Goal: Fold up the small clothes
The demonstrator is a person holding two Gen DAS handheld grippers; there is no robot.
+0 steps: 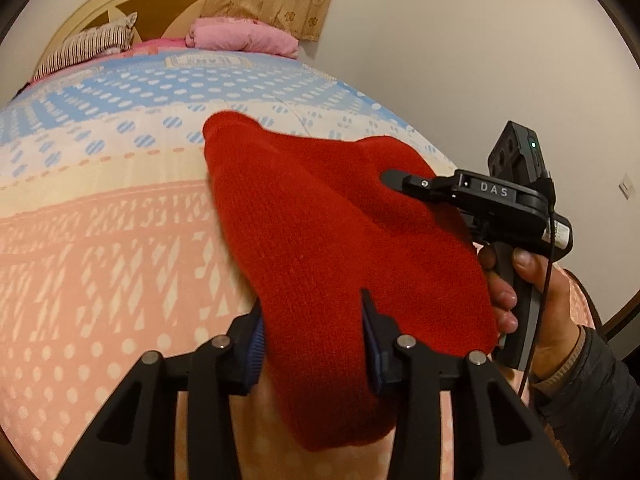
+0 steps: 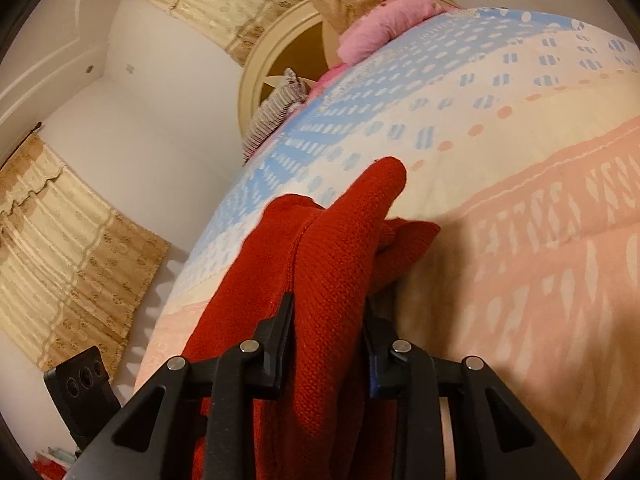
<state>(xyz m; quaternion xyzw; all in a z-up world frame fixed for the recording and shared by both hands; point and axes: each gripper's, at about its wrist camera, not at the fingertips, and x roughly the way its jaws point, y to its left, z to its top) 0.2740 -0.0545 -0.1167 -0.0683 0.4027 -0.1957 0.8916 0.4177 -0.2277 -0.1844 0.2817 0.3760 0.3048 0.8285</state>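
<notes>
the red knit garment (image 1: 320,248) hangs bunched above the bed (image 1: 120,240), lifted off the patterned sheet. the left gripper (image 1: 312,344) has its fingers clamped on a thick fold of the near edge. the right gripper (image 2: 328,332) is clamped on another fold, its hand (image 1: 532,300) at the right in the left view. pink blanket (image 1: 244,36) and striped pillow (image 1: 88,46) lie by the headboard.

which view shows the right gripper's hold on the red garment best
The right wrist view: the red knit garment sits bunched between the right gripper pads, seen close up. The left wrist view shows that gripper from the side, with only its fingertip against the cloth.
</notes>
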